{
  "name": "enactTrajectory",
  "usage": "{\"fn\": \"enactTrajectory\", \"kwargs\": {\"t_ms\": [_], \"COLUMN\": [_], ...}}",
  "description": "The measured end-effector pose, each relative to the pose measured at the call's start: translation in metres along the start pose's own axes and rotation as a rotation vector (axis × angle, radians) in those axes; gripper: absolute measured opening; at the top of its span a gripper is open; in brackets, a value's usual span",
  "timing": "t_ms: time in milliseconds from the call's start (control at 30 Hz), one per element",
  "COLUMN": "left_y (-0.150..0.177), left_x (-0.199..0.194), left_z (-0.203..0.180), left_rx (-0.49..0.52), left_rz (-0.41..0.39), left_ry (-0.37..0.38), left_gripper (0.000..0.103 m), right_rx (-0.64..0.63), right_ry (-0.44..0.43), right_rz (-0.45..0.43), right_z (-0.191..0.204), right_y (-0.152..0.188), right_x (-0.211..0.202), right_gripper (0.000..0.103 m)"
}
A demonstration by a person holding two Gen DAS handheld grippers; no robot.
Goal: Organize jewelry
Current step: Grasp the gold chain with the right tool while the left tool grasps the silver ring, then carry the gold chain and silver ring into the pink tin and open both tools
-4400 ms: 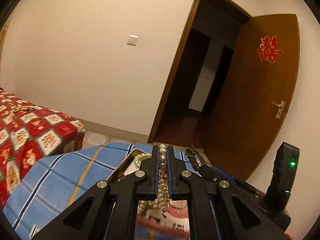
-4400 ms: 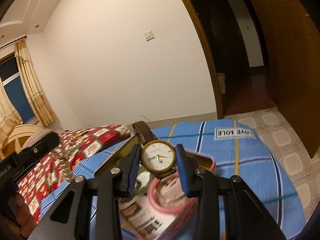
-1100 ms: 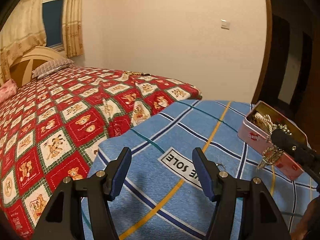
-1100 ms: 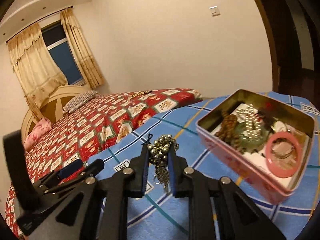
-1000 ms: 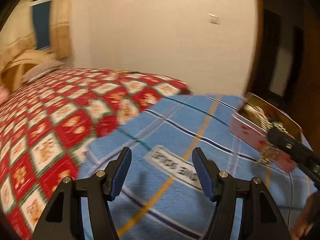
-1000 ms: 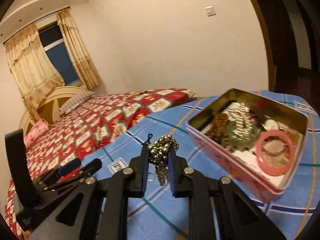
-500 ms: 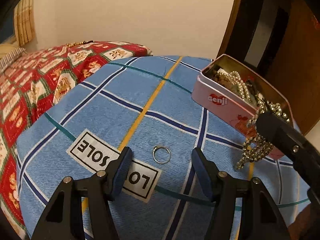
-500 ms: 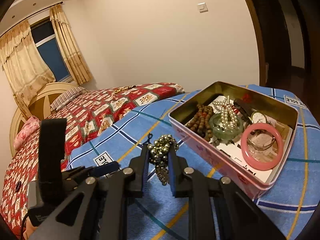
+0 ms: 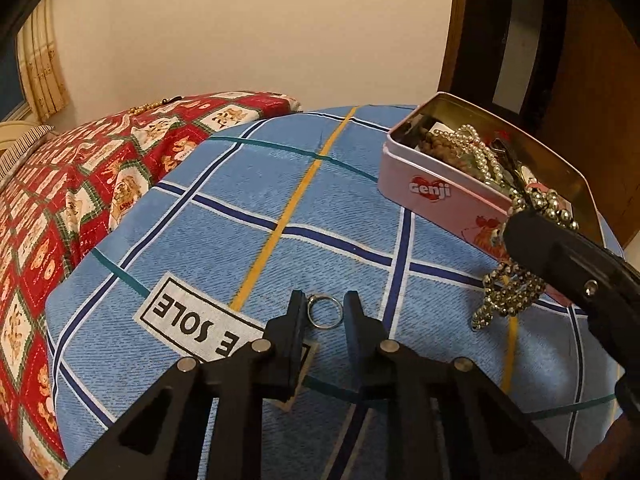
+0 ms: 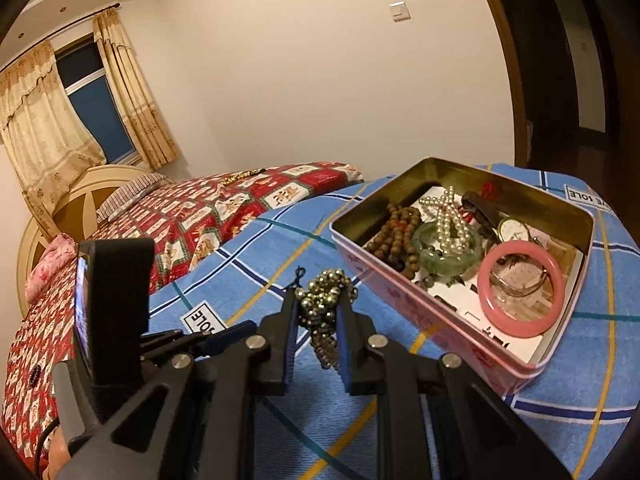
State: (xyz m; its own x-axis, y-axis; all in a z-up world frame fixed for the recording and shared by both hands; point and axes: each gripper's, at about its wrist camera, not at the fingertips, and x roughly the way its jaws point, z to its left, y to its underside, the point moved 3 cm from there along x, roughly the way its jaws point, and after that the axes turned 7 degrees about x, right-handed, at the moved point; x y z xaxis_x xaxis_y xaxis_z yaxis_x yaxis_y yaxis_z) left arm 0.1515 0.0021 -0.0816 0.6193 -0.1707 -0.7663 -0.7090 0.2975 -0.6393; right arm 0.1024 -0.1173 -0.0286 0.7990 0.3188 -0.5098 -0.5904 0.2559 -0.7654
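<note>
A small silver ring lies on the blue checked cloth. My left gripper is down at the cloth with a finger on each side of the ring, narrowly open, not clamped on it. My right gripper is shut on a metallic bead bracelet, held above the cloth just left of the pink tin; the bracelet also shows in the left wrist view. The tin holds a pearl strand, brown beads, a green bangle, a pink bangle and a watch.
A bed with a red patterned cover lies to the left, with a gold chain on its far edge. A "LOVE SOLE" label is sewn on the cloth beside the ring. An open doorway stands behind the tin.
My left gripper has dropped to the cloth and narrowed its fingers around the ring. My right gripper still holds the bead bracelet and has drifted closer to the tin.
</note>
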Motion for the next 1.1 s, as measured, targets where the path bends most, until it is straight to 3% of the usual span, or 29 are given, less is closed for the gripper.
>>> {"fn": "enactTrajectory", "kwargs": {"t_ms": [200, 567, 1100], "left_y": [0.000, 0.003, 0.009], "left_x": [-0.004, -0.041, -0.069], "left_z": [-0.001, 0.005, 0.000], "left_rx": [0.003, -0.058, -0.054], "left_rz": [-0.017, -0.208, -0.315], "left_ry": [-0.001, 0.037, 0.067], "left_gripper": [0.019, 0.019, 0.019], "right_rx": [0.005, 0.007, -0.011], "right_ry": [0.013, 0.017, 0.020], "right_rz": [-0.013, -0.056, -0.090], "right_z": [-0.002, -0.006, -0.009], "right_y": [0.000, -0.003, -0.005], "right_x": [-0.002, -0.014, -0.030], "right_gripper": [0.020, 0.020, 0.020]}}
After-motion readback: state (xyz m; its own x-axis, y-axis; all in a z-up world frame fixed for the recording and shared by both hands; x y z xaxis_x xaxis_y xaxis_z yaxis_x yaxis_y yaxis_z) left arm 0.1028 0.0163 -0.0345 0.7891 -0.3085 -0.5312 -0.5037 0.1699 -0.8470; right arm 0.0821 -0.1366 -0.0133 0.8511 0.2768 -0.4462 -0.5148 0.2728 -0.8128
